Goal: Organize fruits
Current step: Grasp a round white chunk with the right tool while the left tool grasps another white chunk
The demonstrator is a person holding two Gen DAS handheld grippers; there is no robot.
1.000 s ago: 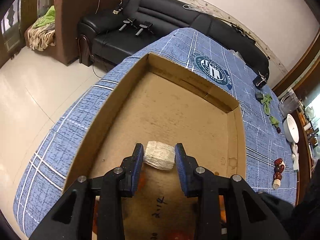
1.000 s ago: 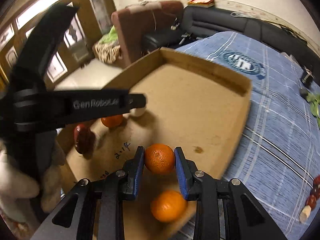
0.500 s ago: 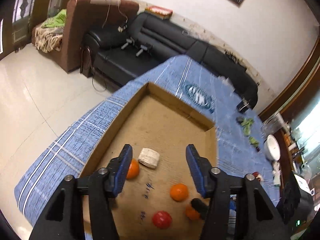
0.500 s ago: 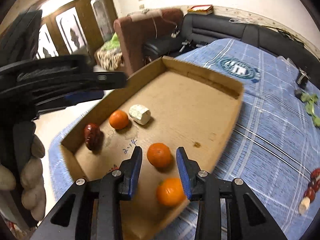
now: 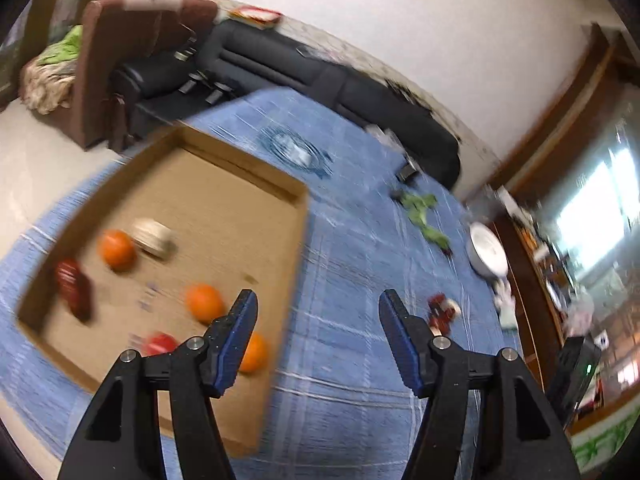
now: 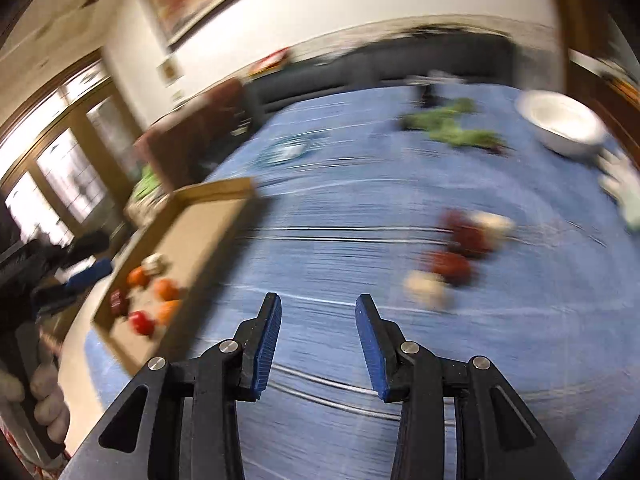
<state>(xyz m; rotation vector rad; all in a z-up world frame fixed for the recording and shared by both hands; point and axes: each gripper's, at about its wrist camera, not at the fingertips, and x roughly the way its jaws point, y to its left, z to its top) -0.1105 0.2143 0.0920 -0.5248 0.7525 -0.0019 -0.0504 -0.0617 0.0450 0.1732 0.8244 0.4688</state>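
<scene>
Fruits lie in two groups. In the left wrist view, the cardboard tray (image 5: 276, 184) fills the left half of the frame and holds three oranges: one (image 5: 117, 249) at the left, one (image 5: 204, 303) near the middle, and one (image 5: 254, 354) at the lower edge, partly hidden behind a finger of the left gripper (image 5: 316, 312). A pale wrapped lump (image 5: 154, 234) sits just beside the left orange, a dark red date (image 5: 72, 288) lies at the tray's far left, and a bright red fruit (image 5: 160, 344) lies near the bottom edge. The left gripper's jaws are opening, with nothing between them; only the blue checked cloth (image 5: 352, 380) on the tabletop shows in the gap.

In the right wrist view, heavily blurred, the right gripper (image 6: 318, 310) hangs over the cloth at lower centre, its jaws opening and empty. A loose cluster of red dates and pale pieces (image 6: 456, 252) lies on the cloth at centre right, well apart from the tray at the left. Green leaves (image 6: 452, 124) and a white bowl (image 6: 560, 124) sit at the upper right. At the far left edge, a gloved hand (image 6: 44, 396) grips a dark handle.
</scene>
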